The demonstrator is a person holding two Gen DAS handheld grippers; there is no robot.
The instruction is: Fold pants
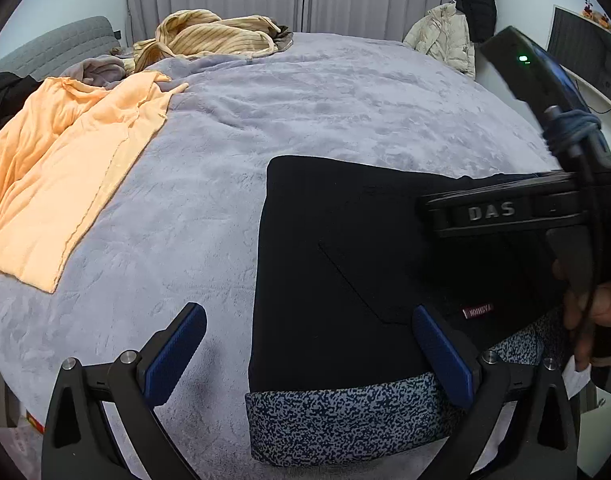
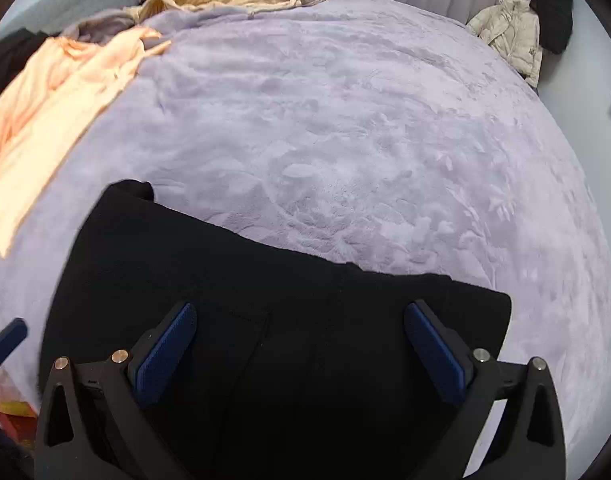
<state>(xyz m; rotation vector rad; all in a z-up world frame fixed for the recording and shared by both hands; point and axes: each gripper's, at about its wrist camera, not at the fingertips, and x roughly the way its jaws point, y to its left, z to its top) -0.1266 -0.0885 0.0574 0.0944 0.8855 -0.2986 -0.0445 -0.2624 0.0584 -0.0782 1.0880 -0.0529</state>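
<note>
Black pants (image 1: 345, 264) lie folded into a flat rectangle on the lavender fleece blanket (image 1: 305, 112), with a speckled blue-grey waistband (image 1: 337, 420) at the near edge. My left gripper (image 1: 309, 356) is open above the pants' near left corner, nothing between its blue pads. The right gripper's body, marked DAS, shows at the right of the left wrist view with a hand on it. In the right wrist view my right gripper (image 2: 301, 352) stands open above the black pants (image 2: 265, 280), holding nothing.
An orange garment (image 1: 65, 168) is spread at the left of the bed. A tan striped garment (image 1: 213, 36) is bunched at the far end by a grey headboard (image 1: 57, 48). Coats (image 1: 449, 36) hang at the far right near curtains.
</note>
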